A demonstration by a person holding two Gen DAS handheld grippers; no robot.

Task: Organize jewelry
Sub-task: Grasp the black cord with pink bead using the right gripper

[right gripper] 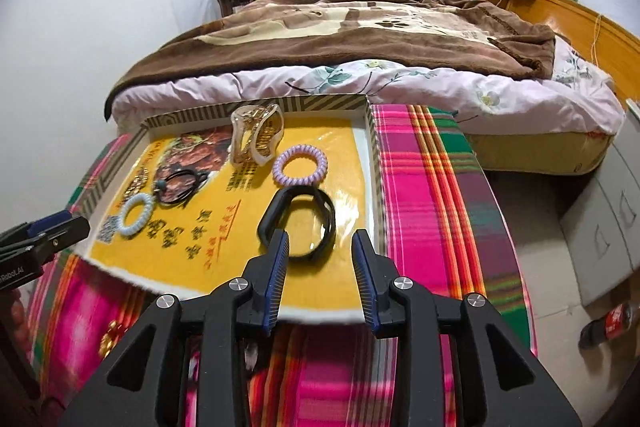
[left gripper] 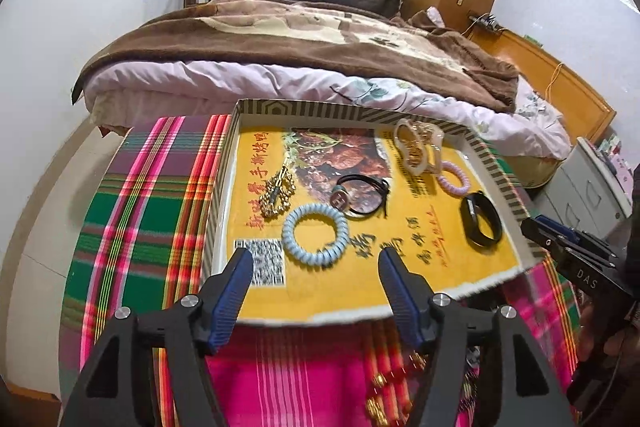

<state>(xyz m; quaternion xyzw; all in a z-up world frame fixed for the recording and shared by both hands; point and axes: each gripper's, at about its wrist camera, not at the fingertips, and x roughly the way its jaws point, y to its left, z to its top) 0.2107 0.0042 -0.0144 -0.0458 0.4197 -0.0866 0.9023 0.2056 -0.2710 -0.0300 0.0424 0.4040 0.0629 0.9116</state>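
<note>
A shallow striped-rim tray [left gripper: 304, 107] lined with a yellow flyer lies on a plaid cloth. In it are a blue coil hair tie [left gripper: 314, 233], a gold chain piece [left gripper: 278, 193], a black hair tie with a charm [left gripper: 360, 197], a cream claw clip [left gripper: 418, 147], a purple coil tie [left gripper: 454, 179] and a black band [left gripper: 480, 219]. My left gripper [left gripper: 314, 259] is open above the tray's near edge, just short of the blue coil, and holds nothing. My right gripper [right gripper: 321, 237] is open; the black band [right gripper: 272, 211] lies flat past its fingertips, and the pads do not press it.
The plaid cloth [right gripper: 424, 187] covers the table around the tray. Gold beads [left gripper: 380, 387] lie on it near me. A bed with a brown blanket [right gripper: 360, 39] stands behind. At the right are a grey cabinet [right gripper: 600, 227] and a dark bottle [right gripper: 608, 323] on the floor.
</note>
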